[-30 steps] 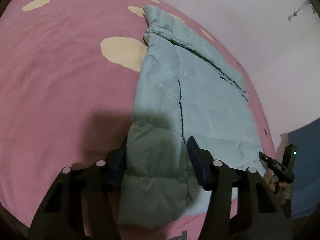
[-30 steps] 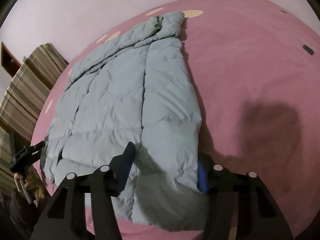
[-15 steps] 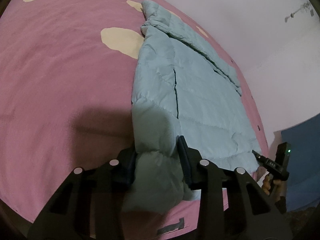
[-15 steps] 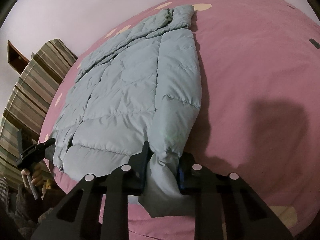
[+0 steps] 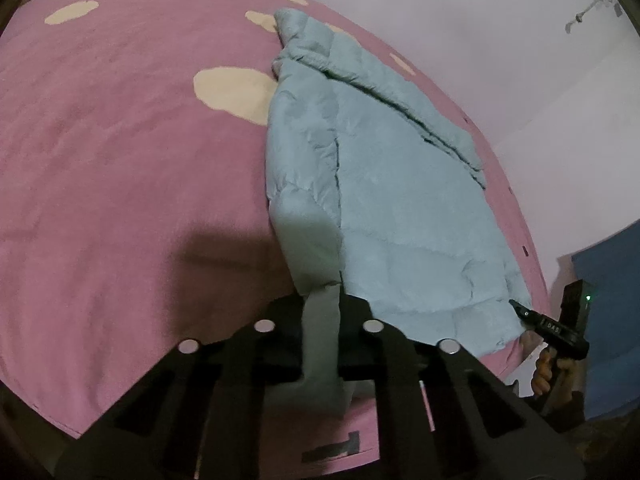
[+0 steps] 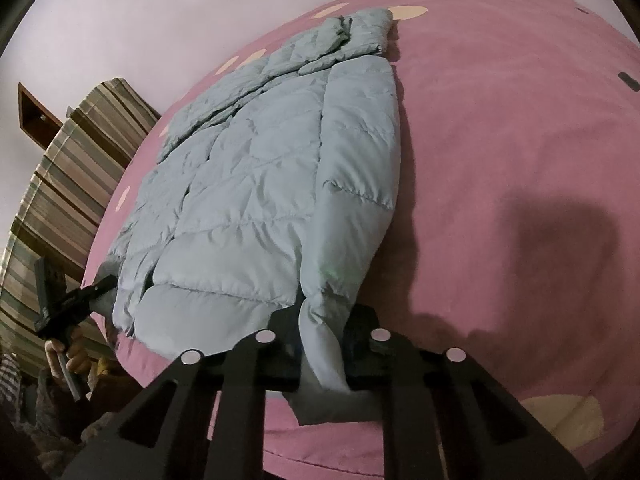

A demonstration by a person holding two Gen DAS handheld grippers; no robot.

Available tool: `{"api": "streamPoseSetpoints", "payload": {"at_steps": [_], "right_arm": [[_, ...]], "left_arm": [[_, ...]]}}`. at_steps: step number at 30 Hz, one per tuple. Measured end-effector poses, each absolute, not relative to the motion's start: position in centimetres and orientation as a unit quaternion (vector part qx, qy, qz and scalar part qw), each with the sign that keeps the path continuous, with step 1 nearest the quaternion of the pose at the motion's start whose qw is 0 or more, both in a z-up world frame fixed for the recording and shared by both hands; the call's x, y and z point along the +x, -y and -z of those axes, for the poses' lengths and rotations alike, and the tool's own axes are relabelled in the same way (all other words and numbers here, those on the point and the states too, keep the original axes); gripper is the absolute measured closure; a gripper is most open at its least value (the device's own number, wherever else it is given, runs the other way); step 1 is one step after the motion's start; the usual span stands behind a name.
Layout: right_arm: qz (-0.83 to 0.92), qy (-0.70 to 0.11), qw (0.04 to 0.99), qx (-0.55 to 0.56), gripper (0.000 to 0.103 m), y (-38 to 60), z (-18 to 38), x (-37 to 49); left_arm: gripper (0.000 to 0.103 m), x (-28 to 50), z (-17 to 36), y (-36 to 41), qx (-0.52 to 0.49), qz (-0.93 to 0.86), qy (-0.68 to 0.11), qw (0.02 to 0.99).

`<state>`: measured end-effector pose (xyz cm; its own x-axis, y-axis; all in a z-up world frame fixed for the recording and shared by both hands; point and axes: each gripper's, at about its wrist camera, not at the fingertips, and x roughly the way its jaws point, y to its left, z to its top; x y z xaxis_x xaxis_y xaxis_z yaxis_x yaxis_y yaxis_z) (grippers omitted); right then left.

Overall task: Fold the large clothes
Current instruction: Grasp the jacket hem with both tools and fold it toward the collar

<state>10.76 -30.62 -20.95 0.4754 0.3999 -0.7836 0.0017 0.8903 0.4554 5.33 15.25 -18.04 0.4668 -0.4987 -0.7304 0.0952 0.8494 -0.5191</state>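
Two grippers are on one garment, and we go through the views in turn.

In the left wrist view, we see the pale blue puffer jacket (image 5: 392,208) lying flat on the pink bedspread (image 5: 120,184), which carries cream spots. The jacket runs from its collar at the far end down to the near edge of the bed, where a grey-green cuff of its sleeve hangs over. Our left gripper (image 5: 320,320) has its jaws drawn narrow on that cuff, the cloth bunched between the black fingers (image 5: 358,316). At the lower right, the other hand-held gripper shows beside the jacket's hem corner, with a blue panel (image 5: 608,320) behind it and a white wall (image 5: 440,20) beyond the bed.

In the right wrist view, we see the same jacket (image 6: 260,184) from the other side, quilted panels up, collar far away, sleeve folded along its right edge. Our right gripper (image 6: 322,336) is pinched narrow on the lower end of that sleeve, a twist of pale fabric caught between the fingers (image 6: 284,332) and spilling down over the bed edge (image 6: 520,200). At the left a striped curtain (image 6: 60,184) hangs, and the left tool appears at the jacket's far hem corner.
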Motion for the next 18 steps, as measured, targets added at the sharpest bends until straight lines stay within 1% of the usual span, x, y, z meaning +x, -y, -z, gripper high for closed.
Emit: {"api": "streamPoseSetpoints", "payload": {"at_steps": [4,10,14,18], "right_arm": [[-0.129,-0.495,0.831,0.219,0.095,30.8,20.5,10.9],[-0.169,-0.465,0.815,0.302,0.096,32.4,18.8,12.3],[-0.18,-0.443,0.815,0.328,0.096,33.2,17.4,15.2],[-0.171,-0.441,0.818,0.328,0.096,33.7,17.4,18.7]], "left_arm": [[0.097,5.2,16.5,-15.2,-0.208,0.175,-0.464,0.843],[0.097,6.8,12.7,-15.7,-0.219,0.184,-0.419,0.862],[0.097,10.0,10.8,-15.5,-0.212,0.183,-0.4,0.873],[0.097,14.6,11.4,-15.4,-0.22,0.169,-0.401,0.873]]}}
